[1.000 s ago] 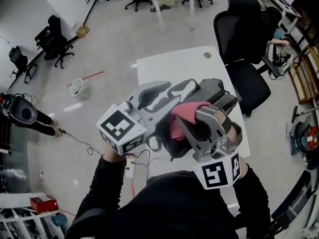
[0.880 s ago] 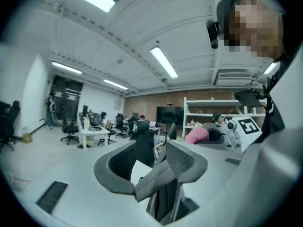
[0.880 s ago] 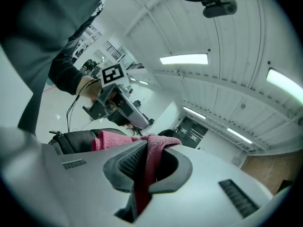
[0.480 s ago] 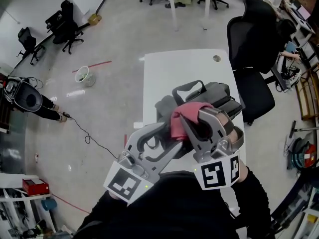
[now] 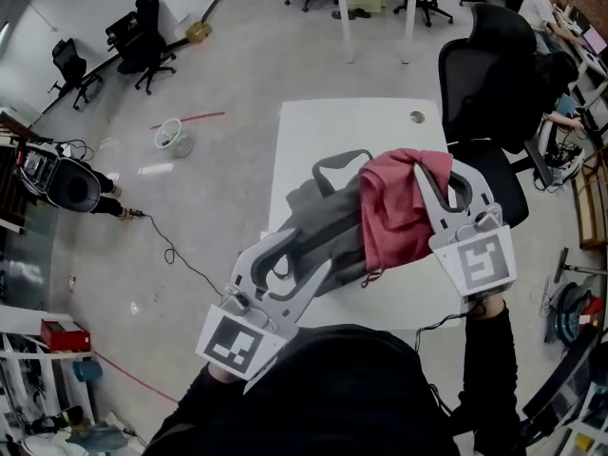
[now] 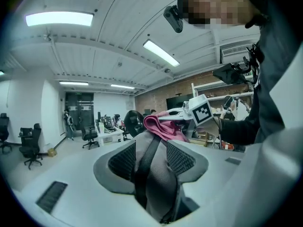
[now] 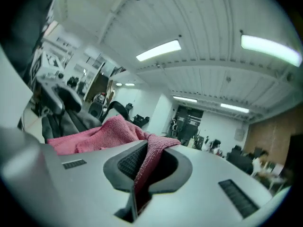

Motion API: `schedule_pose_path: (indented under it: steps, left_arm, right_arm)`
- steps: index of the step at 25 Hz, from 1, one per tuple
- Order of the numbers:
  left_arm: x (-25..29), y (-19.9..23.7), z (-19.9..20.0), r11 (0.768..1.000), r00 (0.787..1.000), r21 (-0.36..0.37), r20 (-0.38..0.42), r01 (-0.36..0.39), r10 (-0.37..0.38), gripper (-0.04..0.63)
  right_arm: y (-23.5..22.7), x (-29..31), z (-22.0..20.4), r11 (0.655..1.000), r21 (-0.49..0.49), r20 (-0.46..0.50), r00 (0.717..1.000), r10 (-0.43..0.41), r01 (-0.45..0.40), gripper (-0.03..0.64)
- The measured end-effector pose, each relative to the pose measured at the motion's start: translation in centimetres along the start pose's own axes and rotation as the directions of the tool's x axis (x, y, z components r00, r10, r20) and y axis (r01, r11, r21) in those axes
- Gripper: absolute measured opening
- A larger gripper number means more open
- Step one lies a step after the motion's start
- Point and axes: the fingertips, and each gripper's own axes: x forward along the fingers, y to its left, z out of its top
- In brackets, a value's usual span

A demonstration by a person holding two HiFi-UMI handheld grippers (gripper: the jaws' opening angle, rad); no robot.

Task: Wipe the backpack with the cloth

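Note:
A grey backpack (image 5: 318,212) lies on the white table (image 5: 323,126). My left gripper (image 5: 318,250) reaches in from the lower left. Its jaws have just been opening, and the backpack's fabric and dark strap (image 6: 156,174) fill the gap between them, pressed by both pads. Over the backpack's right side lies a pink cloth (image 5: 394,207). My right gripper (image 5: 429,174) is shut on it from the right. In the right gripper view a fold of the cloth (image 7: 104,134) is pinched between the pads and spreads away to the left.
A black office chair (image 5: 484,74) stands at the table's far right corner, near a cable hole (image 5: 416,117). On the floor to the left are a cable (image 5: 171,255) and a white bin (image 5: 171,138). More desks and chairs stand at the back.
My left gripper came down from the backpack's upper left to its near left end. My right gripper swung right and rolled, spreading the cloth across the backpack's right side.

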Motion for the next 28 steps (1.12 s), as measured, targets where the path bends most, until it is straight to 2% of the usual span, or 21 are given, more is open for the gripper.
schedule_pose_path:
  steps: [2, 3, 7, 8, 10, 11, 12, 14, 17, 21, 23, 25, 28]
  left_arm:
    - [-0.1, -0.2, 0.1, 0.999, 0.999, 0.003, -0.011, -0.035, 0.036, 0.199]
    - [-0.3, -0.4, 0.2, 0.999, 0.998, 0.009, -0.018, -0.054, 0.054, 0.199]
    - [-1.2, -0.9, -0.6, 0.994, 0.993, 0.067, -0.065, -0.092, 0.096, 0.199]
    - [-1.3, -0.8, -1.0, 0.991, 0.992, 0.099, -0.077, -0.094, 0.102, 0.199]
    - [-1.4, -0.7, -1.7, 0.98, 0.989, 0.175, -0.091, -0.098, 0.115, 0.199]
    - [-1.4, -0.5, -1.9, 0.975, 0.989, 0.2, -0.085, -0.1, 0.119, 0.199]
    - [-1.6, -0.3, -1.9, 0.973, 0.99, 0.207, -0.072, -0.102, 0.119, 0.199]
    - [-2.1, 0.9, -2.0, 0.978, 0.992, 0.179, -0.046, -0.107, 0.117, 0.199]
    - [-2.8, 4.5, -2.2, 0.984, 0.993, 0.138, -0.035, -0.111, 0.116, 0.199]
    - [-2.3, 8.6, -2.2, 0.992, 0.996, 0.101, -0.038, -0.075, 0.079, 0.199]
    - [-2.6, 9.3, -1.2, 0.989, 0.998, 0.132, -0.015, -0.062, 0.064, 0.199]
    - [-3.9, 8.2, 1.2, 0.977, 0.999, 0.21, 0.024, -0.048, 0.044, 0.199]
    - [-4.3, 3.6, 2.5, 0.968, 0.996, 0.245, 0.058, 0.056, -0.072, 0.199]
  right_arm:
    - [-2.2, -0.6, -1.7, 0.977, 0.207, 0.016, 0.999, 0.048, -0.051, 0.026]
    - [-3.2, -0.9, -2.7, 0.959, 0.279, 0.015, 0.998, 0.053, -0.055, 0.026]
    - [-4.9, -1.4, -7.3, 0.903, 0.429, -0.063, 0.998, 0.007, 0.021, 0.026]
    - [-4.6, -1.3, -8.3, 0.87, 0.494, -0.051, 0.999, 0.016, 0.011, 0.026]
    - [-3.9, -1.1, -10.3, 0.777, 0.629, -0.009, 0.999, 0.035, -0.022, 0.026]
    - [-3.4, -1.1, -11.2, 0.744, 0.668, -0.006, 0.999, 0.036, -0.023, 0.026]
    - [-2.9, -1.2, -11.9, 0.729, 0.684, -0.021, 0.999, 0.033, -0.009, 0.026]
    - [-1.4, -1.4, -12.5, 0.721, 0.692, -0.062, 0.998, 0.02, 0.028, 0.025]
    - [1.4, -1.6, -11.5, 0.697, 0.714, -0.083, 0.996, -0.012, 0.068, 0.023]
    - [3.7, -2.2, -10.7, 0.664, 0.734, -0.116, 0.99, -0.082, 0.141, 0.023]
    - [4.1, -2.6, -10.6, 0.643, 0.74, -0.142, 0.981, -0.134, 0.195, 0.023]
    - [3.9, -3.2, -10.6, 0.624, 0.739, -0.169, 0.967, -0.19, 0.252, 0.023]
    - [3.3, -4.1, -10.8, 0.61, 0.724, -0.202, 0.944, -0.261, 0.323, 0.023]
